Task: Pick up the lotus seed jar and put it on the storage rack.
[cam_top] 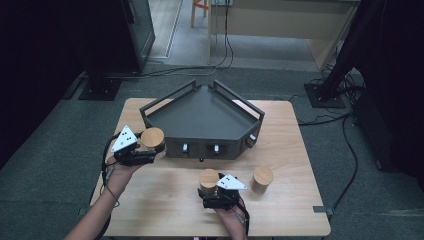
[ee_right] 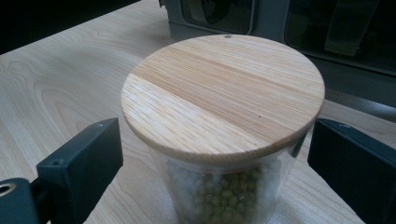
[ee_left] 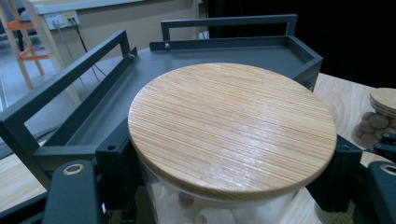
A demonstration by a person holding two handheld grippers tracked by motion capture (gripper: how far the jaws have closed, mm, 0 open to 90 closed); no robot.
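Resting on a pale wooden worktop (cam_top: 165, 200) over grey carpet: dark tray (cam_top: 205, 117). Left gripper (cam_top: 142, 150) clamped on white-filled jar (ee_left: 232, 128), beside tray. Right gripper (cam_top: 212, 192) apart around green-bean jar (ee_right: 222, 93); jar bases cut off.

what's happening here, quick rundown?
A person works two handheld grippers at a wooden table. The left gripper is clamped on a lidded glass jar of pale pieces, beside the dark tray. The right gripper straddles a jar of green beans, jaws open. A third jar stands on the table.
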